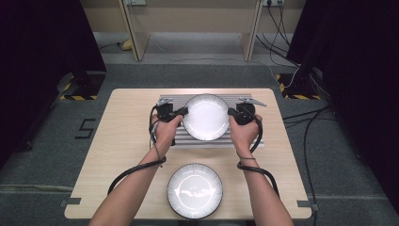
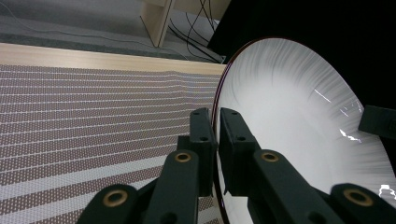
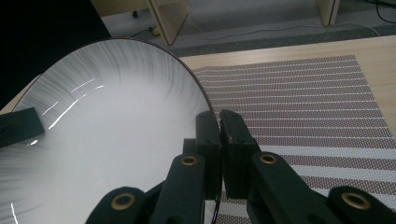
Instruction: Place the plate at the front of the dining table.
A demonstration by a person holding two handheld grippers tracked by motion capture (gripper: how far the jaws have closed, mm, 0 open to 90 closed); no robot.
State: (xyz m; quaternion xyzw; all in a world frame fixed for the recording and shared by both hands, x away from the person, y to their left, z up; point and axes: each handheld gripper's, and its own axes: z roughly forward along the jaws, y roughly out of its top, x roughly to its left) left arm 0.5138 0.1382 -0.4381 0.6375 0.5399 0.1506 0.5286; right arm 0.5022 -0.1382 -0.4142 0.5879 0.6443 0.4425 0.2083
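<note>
White plate (image 1: 205,117) with a dark rim sits over the striped mat (image 1: 244,140) at the far middle of the wooden table (image 1: 122,141) — left gripper (image 1: 180,112) clenched on its left rim, right gripper (image 1: 231,113) on its right rim — while a second plate (image 1: 195,190) lies near the table's front edge.

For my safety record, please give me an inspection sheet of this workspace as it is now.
Surface: wooden table with a striped mat.
Job's things: white plate over the mat, gripped at both edges; second plate near the front edge.
Clutter: nothing seen.
Grippers: left gripper and right gripper both shut on the white plate's rim.
Cables: gripper cables loop beside the forearms; loose cables on the floor, right.
Surroundings: grey carpet, wooden furniture legs, dark screens.
</note>
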